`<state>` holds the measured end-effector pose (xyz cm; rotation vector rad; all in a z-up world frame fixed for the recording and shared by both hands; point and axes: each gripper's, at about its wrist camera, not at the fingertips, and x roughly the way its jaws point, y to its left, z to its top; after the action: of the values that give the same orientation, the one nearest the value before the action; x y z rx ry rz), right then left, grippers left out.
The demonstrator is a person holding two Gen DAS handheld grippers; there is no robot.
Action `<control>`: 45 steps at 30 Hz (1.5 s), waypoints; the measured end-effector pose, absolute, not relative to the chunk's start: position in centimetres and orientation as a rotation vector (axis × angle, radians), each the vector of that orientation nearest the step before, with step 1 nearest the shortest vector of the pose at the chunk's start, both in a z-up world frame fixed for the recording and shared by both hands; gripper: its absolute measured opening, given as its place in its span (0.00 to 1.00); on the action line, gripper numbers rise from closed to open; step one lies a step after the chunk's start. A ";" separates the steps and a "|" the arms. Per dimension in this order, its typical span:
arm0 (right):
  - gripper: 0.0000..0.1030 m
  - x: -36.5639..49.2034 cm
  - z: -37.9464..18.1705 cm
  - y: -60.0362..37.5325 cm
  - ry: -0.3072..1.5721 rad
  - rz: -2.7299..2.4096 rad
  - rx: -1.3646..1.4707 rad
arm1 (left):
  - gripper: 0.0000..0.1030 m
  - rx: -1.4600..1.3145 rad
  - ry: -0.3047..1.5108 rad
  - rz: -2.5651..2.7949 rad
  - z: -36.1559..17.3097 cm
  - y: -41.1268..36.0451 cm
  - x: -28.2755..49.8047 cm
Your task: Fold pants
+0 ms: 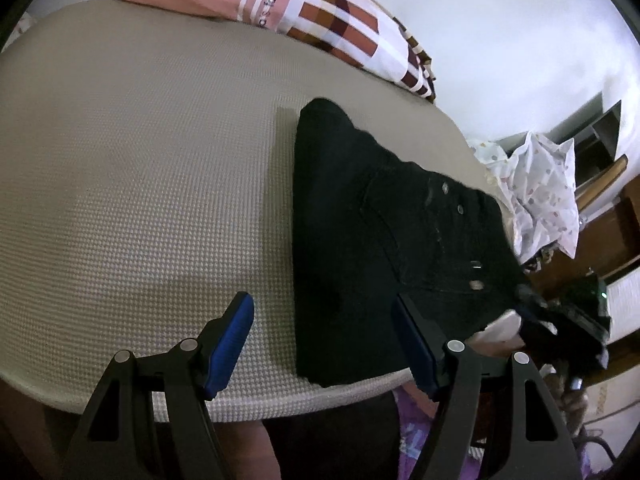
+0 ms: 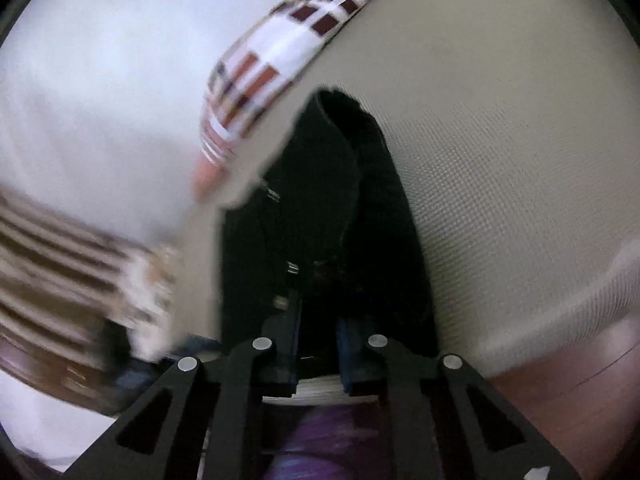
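A: What is seen as the largest thing?

B: A beige waffle-textured mattress [image 1: 140, 168] is seen filling most of the left wrist view, and it is shown again on the right side of the right wrist view [image 2: 500, 160]. A patterned bedding bundle in pink, brown and white checks [image 1: 320, 20] is laid along its far edge.

A: And where are the pants found?

B: The black pants [image 1: 360, 240] are spread on the mattress near its front edge, folded into a tapering shape whose narrow end is pointed away from the camera. Metal buttons and a rivet are visible on the waist part towards the right. In the right wrist view the pants [image 2: 340, 200] are seen running lengthwise straight ahead.

A: How is the left gripper held?

B: The left gripper [image 1: 324, 316] is spread wide, with nothing between its blue pads [image 1: 234, 340]. One pad is set over bare mattress, the other over the near part of the pants.

A: And the right gripper?

B: The right gripper [image 2: 318, 320] is closed down on the waist edge of the pants; black cloth is pinched between its narrow-set fingers. That view is blurred.

A: Anything smaller?

B: A crumpled white spotted cloth [image 1: 540, 192] is seen beyond the mattress on the right.
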<state>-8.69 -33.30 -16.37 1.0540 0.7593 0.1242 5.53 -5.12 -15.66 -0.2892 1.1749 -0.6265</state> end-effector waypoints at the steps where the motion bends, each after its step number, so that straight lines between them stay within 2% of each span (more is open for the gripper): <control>1: 0.12 -9.2 -15.7 -33.3 0.745 0.134 1.047 | 0.70 -0.291 1.172 -0.629 -15.5 -5.2 5.5; 3: 0.12 -10.2 -16.5 -33.6 0.760 0.138 1.094 | 0.73 -0.284 1.173 -0.640 -15.4 -5.5 5.3; 7: 0.12 -10.8 -22.0 -34.2 0.805 0.140 1.271 | 0.74 -0.233 1.197 -0.654 -16.2 -6.8 5.1; 16: 0.19 -11.5 -21.0 -35.9 0.761 0.143 1.269 | 0.74 -0.185 1.219 -0.669 -16.8 -8.9 5.2; 17: 0.24 -11.8 -20.8 -36.2 0.759 0.142 1.259 | 0.74 -0.189 1.220 -0.670 -16.9 -8.9 5.1; 19: 0.40 -11.7 -20.1 -37.0 0.779 0.116 1.210 | 0.74 -0.185 1.224 -0.668 -17.0 -8.9 5.0; 20: 0.55 -11.5 -20.0 -37.4 0.790 0.097 1.187 | 0.74 -0.185 1.230 -0.668 -17.1 -8.9 5.0; 21: 0.58 -11.2 -20.0 -37.5 0.794 0.096 1.174 | 0.74 -0.187 1.234 -0.667 -17.2 -8.9 5.0; 26: 0.58 -9.1 -20.9 -36.8 0.852 0.160 1.185 | 0.74 -0.198 1.247 -0.658 -17.3 -8.8 5.2; 27: 0.55 -8.8 -20.6 -36.6 0.855 0.146 1.152 | 0.74 -0.198 1.249 -0.656 -17.3 -8.8 5.1; 29: 0.27 -8.1 -20.0 -35.9 0.894 0.127 1.062 | 0.74 -0.196 1.254 -0.648 -17.4 -8.7 5.2; 32: 0.25 -7.7 -19.0 -35.5 0.900 0.149 1.047 | 0.74 -0.196 1.247 -0.633 -17.4 -8.3 5.4; 38: 0.22 -8.1 -17.8 -35.1 0.755 0.338 1.278 | 0.74 -0.253 1.174 -0.583 -15.8 -6.7 6.6; 42: 0.19 -9.6 -24.3 -36.8 0.858 0.211 1.371 | 0.74 -0.252 1.207 -0.581 -16.5 -6.9 7.0; 45: 0.19 -9.7 -23.9 -36.6 0.849 0.222 1.330 | 0.74 -0.229 1.217 -0.581 -16.9 -7.3 6.8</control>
<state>-9.66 -36.60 -23.95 1.3302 0.8491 0.2219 6.79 -7.32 -16.90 -0.2294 1.2170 -0.5806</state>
